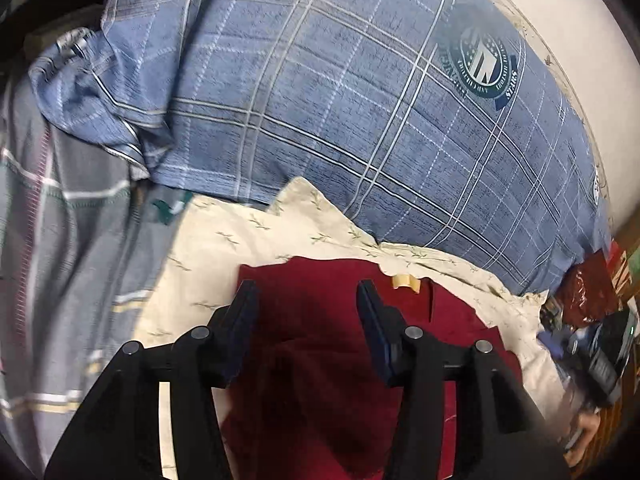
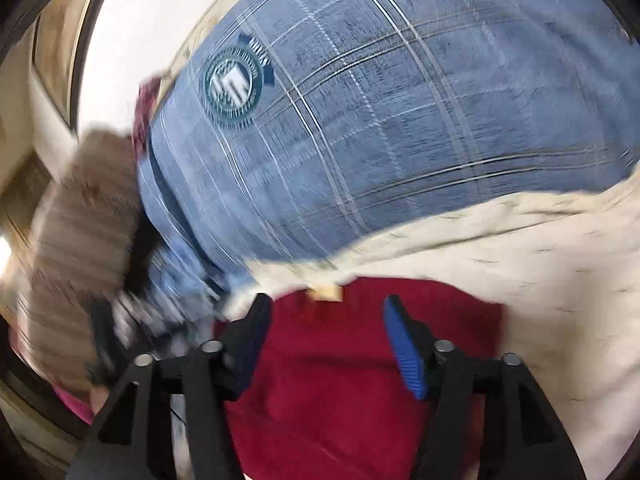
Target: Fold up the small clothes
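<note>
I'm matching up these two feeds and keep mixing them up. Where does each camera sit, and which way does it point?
Left wrist: on the left gripper, looking down along its open fingers at the red garment, cream sheet and blue pillow.
Right wrist: on the right gripper, open, blurred, over the same garment.
Both show the garment, its label, sheet and pillow.

Far behind the red cloth [image 1: 320,360], the big blue pillow [image 1: 340,100] blocks the way. The cream sheet [image 1: 224,240] on the near left lies low and passable; clutter [image 1: 592,320] crowds the right.
</note>
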`<move>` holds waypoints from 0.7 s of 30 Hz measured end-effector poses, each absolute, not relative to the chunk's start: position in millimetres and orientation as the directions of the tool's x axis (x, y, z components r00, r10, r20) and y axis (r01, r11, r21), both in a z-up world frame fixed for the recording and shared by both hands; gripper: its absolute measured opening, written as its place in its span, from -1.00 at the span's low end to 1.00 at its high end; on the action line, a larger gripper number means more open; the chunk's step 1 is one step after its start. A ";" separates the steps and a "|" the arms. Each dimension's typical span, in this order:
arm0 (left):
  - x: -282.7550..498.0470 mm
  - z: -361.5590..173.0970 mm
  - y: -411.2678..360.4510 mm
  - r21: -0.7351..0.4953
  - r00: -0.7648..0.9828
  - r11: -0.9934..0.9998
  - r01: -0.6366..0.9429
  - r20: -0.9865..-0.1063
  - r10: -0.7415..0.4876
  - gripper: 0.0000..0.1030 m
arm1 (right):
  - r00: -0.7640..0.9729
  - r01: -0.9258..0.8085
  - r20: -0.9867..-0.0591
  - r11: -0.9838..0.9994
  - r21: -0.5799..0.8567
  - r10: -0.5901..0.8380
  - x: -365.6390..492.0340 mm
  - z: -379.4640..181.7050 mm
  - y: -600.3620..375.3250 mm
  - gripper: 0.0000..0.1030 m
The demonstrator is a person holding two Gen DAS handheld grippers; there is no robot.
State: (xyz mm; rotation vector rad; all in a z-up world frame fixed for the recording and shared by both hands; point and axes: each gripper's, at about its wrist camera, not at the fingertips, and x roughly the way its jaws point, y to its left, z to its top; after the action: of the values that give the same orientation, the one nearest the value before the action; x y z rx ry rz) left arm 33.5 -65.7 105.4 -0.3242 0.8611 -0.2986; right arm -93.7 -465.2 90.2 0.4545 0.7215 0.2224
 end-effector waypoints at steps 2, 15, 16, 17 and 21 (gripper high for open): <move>25.3 103.5 -59.9 -0.372 0.621 0.917 0.142 -0.688 -0.375 0.04 | 0.671 -0.065 -0.636 0.884 0.463 0.382 -117.0 75.1 -462.0 0.31; -21.4 87.3 -56.6 -0.310 0.576 0.937 0.162 -0.741 -0.345 0.04 | 0.732 -0.064 -0.495 0.771 0.634 0.469 -46.0 81.6 -464.3 0.32; -21.5 87.5 -56.2 -0.308 0.576 0.937 0.166 -0.741 -0.345 0.04 | 0.745 -0.050 -0.491 0.772 0.634 0.451 -49.0 83.1 -470.3 0.32; -21.7 86.5 -55.9 -0.306 0.577 0.937 0.168 -0.740 -0.345 0.05 | 0.755 -0.038 -0.491 0.777 0.629 0.435 -53.3 83.1 -475.2 0.34; -30.3 81.8 -55.5 -0.280 0.556 0.934 0.222 -0.750 -0.357 0.07 | 0.742 -0.029 -0.562 0.855 0.518 0.365 -84.1 80.3 -483.5 0.41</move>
State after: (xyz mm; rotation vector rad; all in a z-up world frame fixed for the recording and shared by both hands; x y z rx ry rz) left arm -30.3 -55.5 81.8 -0.1597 0.9201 -0.3439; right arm -84.1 -483.5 80.3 0.5089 0.7080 0.2266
